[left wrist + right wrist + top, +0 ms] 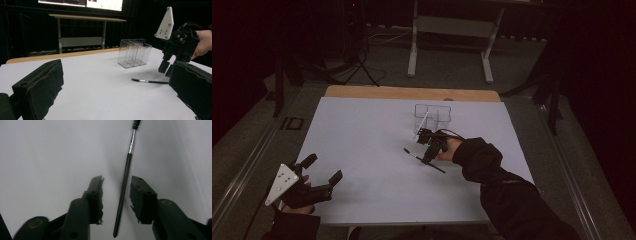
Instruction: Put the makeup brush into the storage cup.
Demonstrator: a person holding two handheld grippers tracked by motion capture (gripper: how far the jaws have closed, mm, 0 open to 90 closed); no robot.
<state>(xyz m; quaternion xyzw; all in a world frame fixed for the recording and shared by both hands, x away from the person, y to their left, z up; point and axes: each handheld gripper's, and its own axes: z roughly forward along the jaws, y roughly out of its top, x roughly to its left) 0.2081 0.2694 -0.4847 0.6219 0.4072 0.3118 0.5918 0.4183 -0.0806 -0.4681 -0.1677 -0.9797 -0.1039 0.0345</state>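
the thin black brush [124, 182] lies flat on the white table [362, 130], in front of the clear box [433, 116]; the right tongs [116, 195] are low over it, with one jaw on each side of the handle; there is a small gap on both sides, so the pads are not pressing the brush; the brush has a little bristly tip [135, 124] that points away from the tongs; the left tongs [324, 170] sit near the front left corner of the table, jaws spread wide with nothing between them, well apart from the brush.
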